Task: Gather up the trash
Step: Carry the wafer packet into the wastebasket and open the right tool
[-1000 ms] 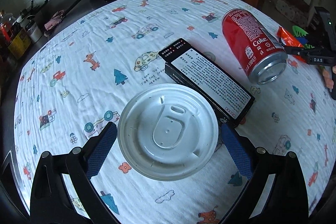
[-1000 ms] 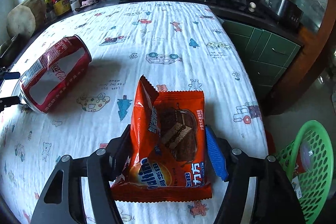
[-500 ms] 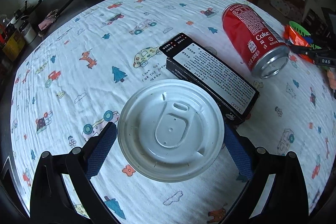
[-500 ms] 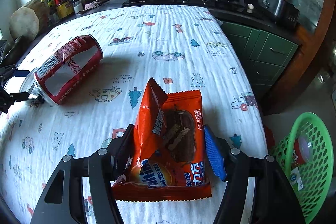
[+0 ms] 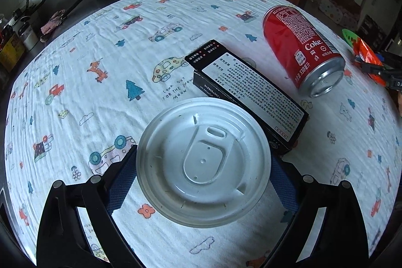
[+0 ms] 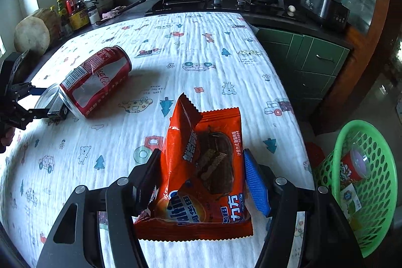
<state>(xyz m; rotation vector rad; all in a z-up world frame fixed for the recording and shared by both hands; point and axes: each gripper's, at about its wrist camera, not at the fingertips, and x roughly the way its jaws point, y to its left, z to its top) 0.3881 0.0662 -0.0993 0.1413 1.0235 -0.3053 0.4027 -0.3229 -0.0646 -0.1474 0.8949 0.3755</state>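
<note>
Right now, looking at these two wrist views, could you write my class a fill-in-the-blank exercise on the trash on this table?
1. The right hand-held gripper holds an orange snack ____.
2. The red Coke can lies on its ____.
3. The white lidded cup sits between the fingers of the ____ hand-held gripper.
4. Beside the table stands a basket coloured ____.

Missing words: wrapper; side; left; green
</note>
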